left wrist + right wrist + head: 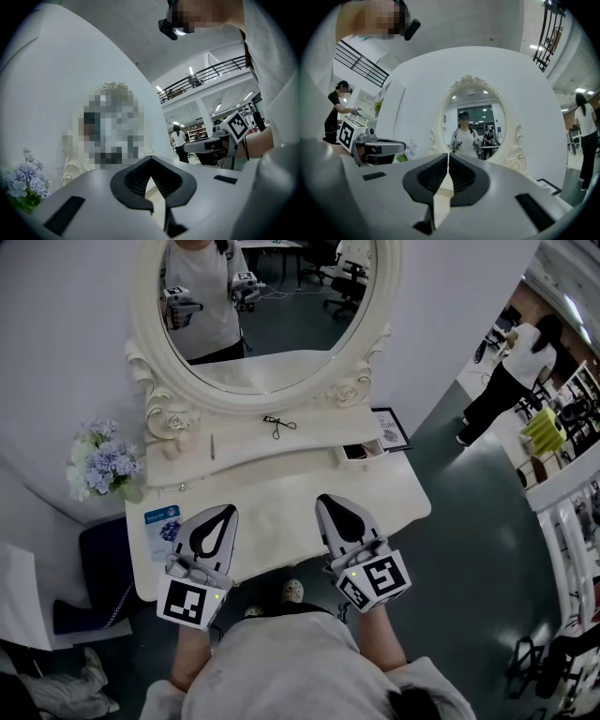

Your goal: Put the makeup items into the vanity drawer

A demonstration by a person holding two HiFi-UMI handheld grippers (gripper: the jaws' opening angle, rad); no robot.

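On the white vanity's [281, 498] raised shelf lie a black eyelash curler [278, 425], a thin pencil-like stick [212, 447] and a small pale jar [172, 448]. A small drawer [361, 453] stands pulled out at the shelf's right end, with something dark inside. A blue-printed packet [163, 526] lies on the tabletop's left edge. My left gripper [228, 511] and right gripper [325, 500] hover over the near tabletop, both shut and empty, well short of the shelf. In the gripper views, the left gripper [151, 158] and the right gripper [448, 154] have their jaws closed tip to tip.
A large oval mirror [265, 381] rises behind the shelf. A bunch of blue flowers [101, 465] stands at the far left, and a framed card [390, 428] at the far right. A dark stool [94, 568] sits left of the table. A person [511, 371] stands off to the right.
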